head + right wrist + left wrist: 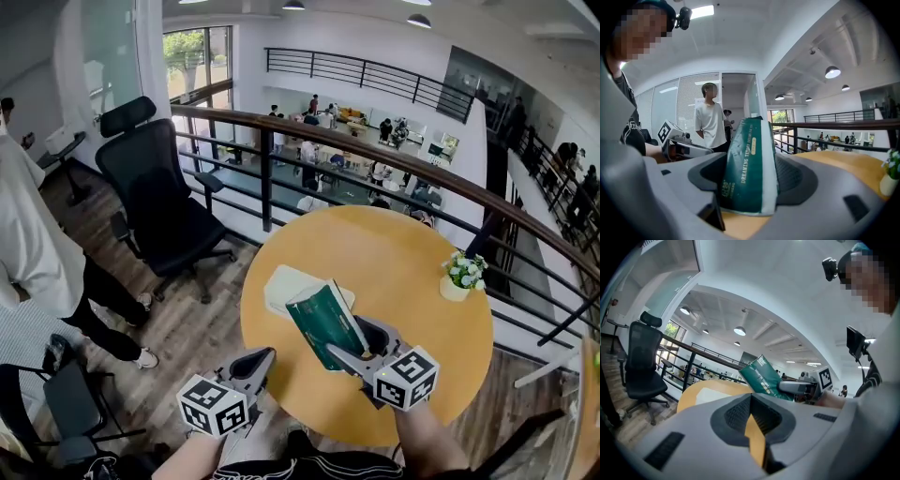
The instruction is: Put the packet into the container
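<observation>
A dark green packet (pixel 322 322) with white print stands tilted above the round yellow table (pixel 412 281), and my right gripper (pixel 347 337) is shut on its lower end. The right gripper view shows that packet (pixel 750 164) upright between the jaws. The container (pixel 281 281), a flat cream tray, lies on the table just beyond the packet, partly hidden by it. My left gripper (pixel 253 364) hovers at the table's near left edge, shut and empty. In the left gripper view the packet (pixel 761 376) and the right gripper (pixel 797 387) sit to the right of the tray (pixel 717 392).
A small pot of white flowers (pixel 462 275) stands at the table's right edge. A black office chair (pixel 159 202) and a person in a white shirt (pixel 28 234) are to the left. A dark railing (pixel 281 131) curves behind the table.
</observation>
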Action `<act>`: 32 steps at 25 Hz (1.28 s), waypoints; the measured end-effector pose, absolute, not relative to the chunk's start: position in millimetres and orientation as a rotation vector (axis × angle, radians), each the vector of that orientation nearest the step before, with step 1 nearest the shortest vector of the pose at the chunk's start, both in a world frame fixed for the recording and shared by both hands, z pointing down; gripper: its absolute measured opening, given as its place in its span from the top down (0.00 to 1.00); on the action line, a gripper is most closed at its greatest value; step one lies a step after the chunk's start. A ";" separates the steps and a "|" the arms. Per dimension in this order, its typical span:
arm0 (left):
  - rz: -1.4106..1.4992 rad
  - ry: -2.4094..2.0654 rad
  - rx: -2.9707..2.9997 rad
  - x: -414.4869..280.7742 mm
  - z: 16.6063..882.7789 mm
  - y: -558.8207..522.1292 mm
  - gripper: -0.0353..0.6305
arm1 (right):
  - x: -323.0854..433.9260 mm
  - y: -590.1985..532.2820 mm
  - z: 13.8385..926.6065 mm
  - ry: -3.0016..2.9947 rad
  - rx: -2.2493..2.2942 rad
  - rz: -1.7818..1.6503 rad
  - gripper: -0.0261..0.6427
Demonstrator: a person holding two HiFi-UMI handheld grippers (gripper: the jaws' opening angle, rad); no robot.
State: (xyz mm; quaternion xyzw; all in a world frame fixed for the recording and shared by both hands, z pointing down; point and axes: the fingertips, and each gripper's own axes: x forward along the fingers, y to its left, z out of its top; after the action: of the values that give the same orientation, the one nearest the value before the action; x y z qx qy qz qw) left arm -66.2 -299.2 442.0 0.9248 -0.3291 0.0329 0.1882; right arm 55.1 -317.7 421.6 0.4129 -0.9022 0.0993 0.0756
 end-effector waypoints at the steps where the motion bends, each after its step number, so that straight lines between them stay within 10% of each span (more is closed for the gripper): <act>1: 0.095 -0.925 2.594 -64.9 444.8 -304.7 0.94 | 55.1 -326.2 424.4 -2.694 1.227 0.285 0.47; 32: 0.204 -1.013 2.424 -79.3 499.4 -357.6 0.94 | 6.1 -462.8 547.9 -2.300 0.646 -0.063 0.47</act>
State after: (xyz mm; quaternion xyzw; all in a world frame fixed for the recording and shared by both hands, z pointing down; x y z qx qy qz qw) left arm -79.3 -357.6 499.4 0.8906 -0.3720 0.0748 0.2506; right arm 6.1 -462.8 547.9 0.2516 -0.8951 -0.0246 0.3672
